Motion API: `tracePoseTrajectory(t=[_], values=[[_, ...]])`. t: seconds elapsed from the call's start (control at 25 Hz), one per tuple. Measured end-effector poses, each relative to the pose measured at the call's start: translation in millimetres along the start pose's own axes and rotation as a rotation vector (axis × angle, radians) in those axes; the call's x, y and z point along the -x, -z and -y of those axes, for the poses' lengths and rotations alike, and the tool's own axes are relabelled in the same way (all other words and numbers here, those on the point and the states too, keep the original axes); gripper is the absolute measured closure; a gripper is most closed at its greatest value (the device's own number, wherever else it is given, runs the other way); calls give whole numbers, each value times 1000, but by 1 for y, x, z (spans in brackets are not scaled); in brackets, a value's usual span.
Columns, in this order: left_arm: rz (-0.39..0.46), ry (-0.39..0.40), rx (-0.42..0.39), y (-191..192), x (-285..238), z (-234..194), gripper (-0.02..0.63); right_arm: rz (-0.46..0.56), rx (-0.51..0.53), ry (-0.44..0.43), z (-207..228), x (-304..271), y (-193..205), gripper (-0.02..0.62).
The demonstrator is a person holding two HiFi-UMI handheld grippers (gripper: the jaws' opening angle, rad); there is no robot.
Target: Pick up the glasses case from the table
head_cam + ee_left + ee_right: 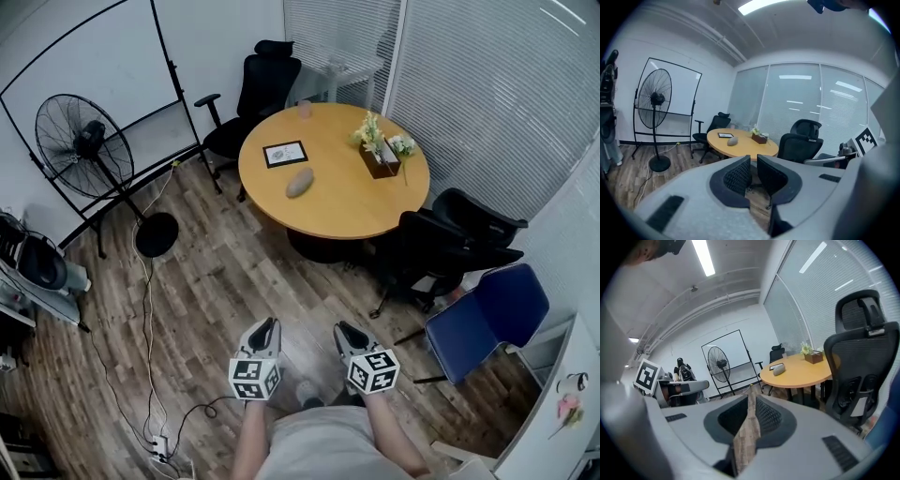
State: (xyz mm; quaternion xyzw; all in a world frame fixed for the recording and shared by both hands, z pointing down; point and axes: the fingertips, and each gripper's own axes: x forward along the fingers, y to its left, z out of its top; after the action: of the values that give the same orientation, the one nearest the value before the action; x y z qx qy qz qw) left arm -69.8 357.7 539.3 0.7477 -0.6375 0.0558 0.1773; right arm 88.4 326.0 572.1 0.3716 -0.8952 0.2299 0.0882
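The glasses case (300, 182) is a grey-beige oval pouch lying on the round wooden table (349, 208), left of its middle. It also shows far off in the left gripper view as the case (733, 140) and in the right gripper view as the case (778, 370). Both grippers hang low over the floor in front of the person, well short of the table. My left gripper (263, 333) (753, 159) has its jaws together with nothing in them. My right gripper (349, 334) (752, 391) shows a narrow slit of floor between its pads and holds nothing.
On the table stand a framed picture (284, 153), a box of flowers (380, 156) and a pink cup (305, 110). Black office chairs (441, 246) and a blue chair (487, 317) crowd the right side. A standing fan (86, 148) and floor cables (141, 309) are at left.
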Motion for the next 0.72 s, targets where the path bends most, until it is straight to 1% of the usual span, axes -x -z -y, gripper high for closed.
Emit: tracePoseTrajectory(t=[0.04,0.12,0.32,0.44,0.56,0.72], values=[[5,-1,3,-2,1,-3,577,-1,2,1,-2,-2,-1,548],[11,-2,9,-5,3,-8,508,-7,2,2,-5,-5,0,534],[21,8,47,-7,3,-14,463,-34,1,-21,-14,-8,6,478],[11,19,54,-5,-1,-14,419,-55,10,-31,-14,-13,9,438],[14,16,60,-6,-5,-21,402,-62,-2,-36,-13,-21,10,412],[24,15,107,-8,-13,-32,400,-80,-21,-57,-9,-33,11,397]])
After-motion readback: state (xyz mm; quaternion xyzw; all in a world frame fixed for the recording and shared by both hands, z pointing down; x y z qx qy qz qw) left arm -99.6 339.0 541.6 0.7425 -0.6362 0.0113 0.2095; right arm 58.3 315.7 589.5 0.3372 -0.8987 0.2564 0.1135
